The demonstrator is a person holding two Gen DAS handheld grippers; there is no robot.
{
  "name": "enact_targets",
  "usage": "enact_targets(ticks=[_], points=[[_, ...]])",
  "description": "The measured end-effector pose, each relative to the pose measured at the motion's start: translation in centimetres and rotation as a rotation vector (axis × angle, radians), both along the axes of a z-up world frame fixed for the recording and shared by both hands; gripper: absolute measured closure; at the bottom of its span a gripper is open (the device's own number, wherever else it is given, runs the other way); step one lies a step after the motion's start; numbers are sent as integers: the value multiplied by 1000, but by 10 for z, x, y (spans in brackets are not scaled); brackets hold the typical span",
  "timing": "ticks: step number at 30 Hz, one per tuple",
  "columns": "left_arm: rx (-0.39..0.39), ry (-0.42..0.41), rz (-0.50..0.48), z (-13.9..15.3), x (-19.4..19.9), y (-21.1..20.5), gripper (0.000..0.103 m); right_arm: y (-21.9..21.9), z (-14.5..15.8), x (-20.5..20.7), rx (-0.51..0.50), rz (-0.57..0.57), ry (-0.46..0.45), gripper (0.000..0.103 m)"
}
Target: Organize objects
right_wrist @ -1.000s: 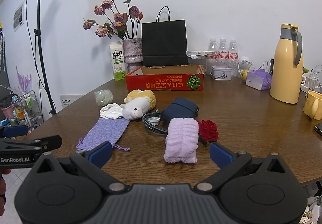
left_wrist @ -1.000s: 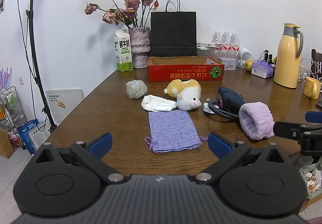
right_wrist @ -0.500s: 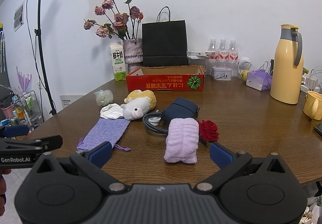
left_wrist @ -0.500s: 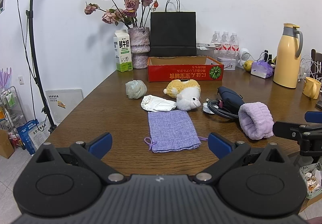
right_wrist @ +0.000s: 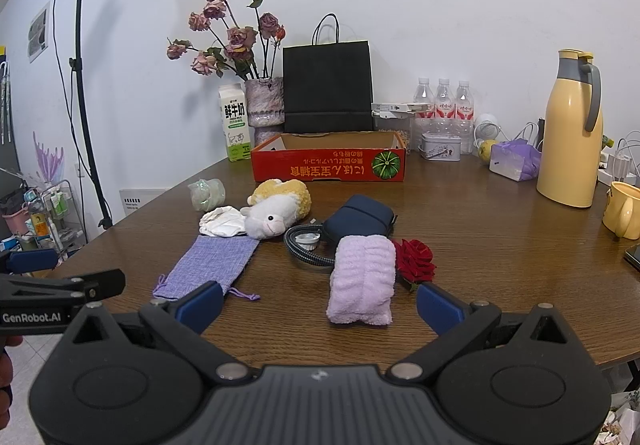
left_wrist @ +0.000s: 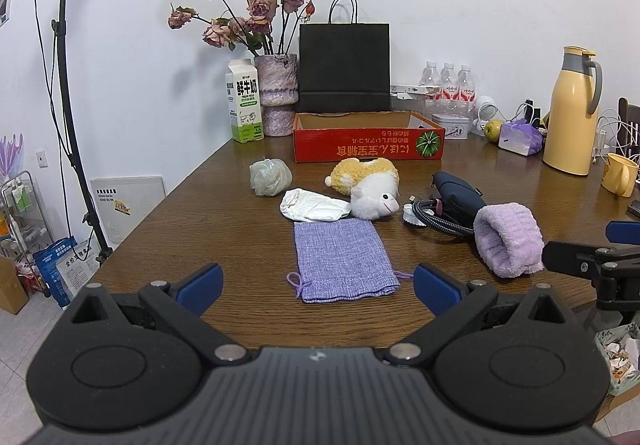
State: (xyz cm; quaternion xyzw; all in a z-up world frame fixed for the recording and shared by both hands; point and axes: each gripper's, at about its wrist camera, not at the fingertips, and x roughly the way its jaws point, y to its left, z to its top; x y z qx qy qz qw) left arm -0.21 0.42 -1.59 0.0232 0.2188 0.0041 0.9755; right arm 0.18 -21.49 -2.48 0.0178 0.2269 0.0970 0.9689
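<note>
The left gripper (left_wrist: pixel 316 287), jaws spread wide and empty, hangs at the table's near edge with the flat lilac woven drawstring pouch (left_wrist: pixel 342 259) at its 12 o'clock. My guess is that the pouch goes first: pinch one mouth corner, lifting cleanly off the brown wooden table (left_wrist: pixel 208 213). The right gripper (right_wrist: pixel 318 305), equally wide and empty, faces the rolled lilac terry towel (right_wrist: pixel 364 279). The red cardboard tray (right_wrist: pixel 328 163) sits at 12 o'clock, before the white wall.

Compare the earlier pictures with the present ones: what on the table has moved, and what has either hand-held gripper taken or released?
Nothing visibly changed. The left hand-held gripper and right hand-held gripper remain open and empty before the purple pouch and rolled towel.
</note>
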Motion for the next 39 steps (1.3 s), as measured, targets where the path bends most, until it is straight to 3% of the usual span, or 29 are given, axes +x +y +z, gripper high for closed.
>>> enact_targets(ticks=[39], points=[[-3,23,-4,-5,6,-2,0,3,-5,5,-26,6,7,0]])
